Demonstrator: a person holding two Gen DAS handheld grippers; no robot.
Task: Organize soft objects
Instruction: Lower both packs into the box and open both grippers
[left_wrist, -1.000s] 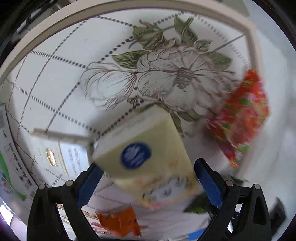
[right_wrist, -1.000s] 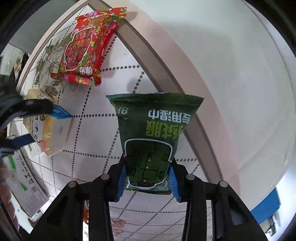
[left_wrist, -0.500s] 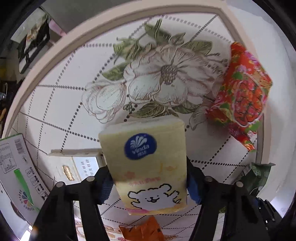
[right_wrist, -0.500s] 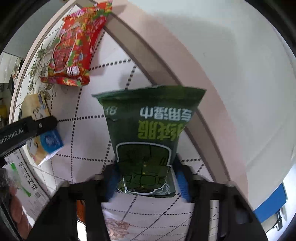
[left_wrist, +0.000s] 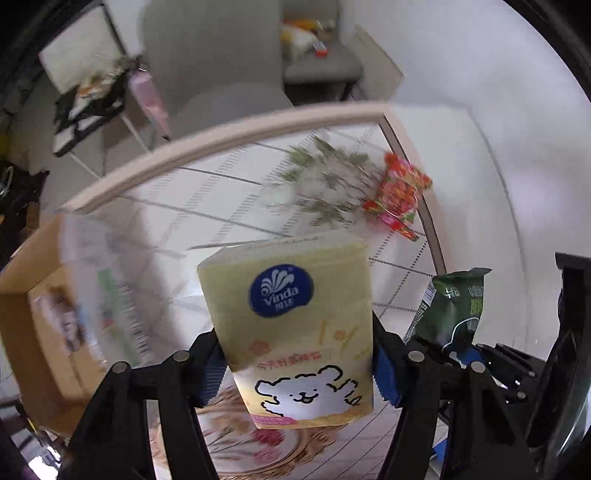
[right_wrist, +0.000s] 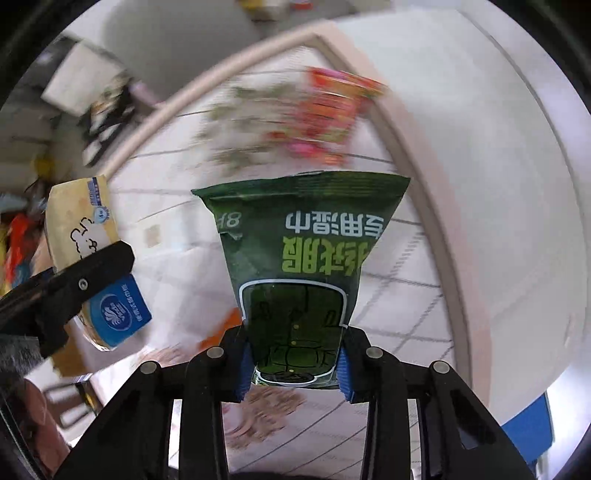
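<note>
My left gripper is shut on a yellow Vinda tissue pack with a white bear print, held up above the table. It also shows at the left of the right wrist view. My right gripper is shut on a dark green wet-wipe pack, held upright in the air; it shows at the right of the left wrist view. A red flowered soft pack lies on the table by the far right edge, blurred in the right wrist view.
The table has a white grid-and-flower cloth and a beige rim. A cardboard box stands open at the left. A white wall runs along the right. Chairs and clutter stand beyond the far edge.
Both grippers have lifted and tilted up with their packs, so the room beyond the table now shows. The background is motion-blurred. Both grips are unchanged.
</note>
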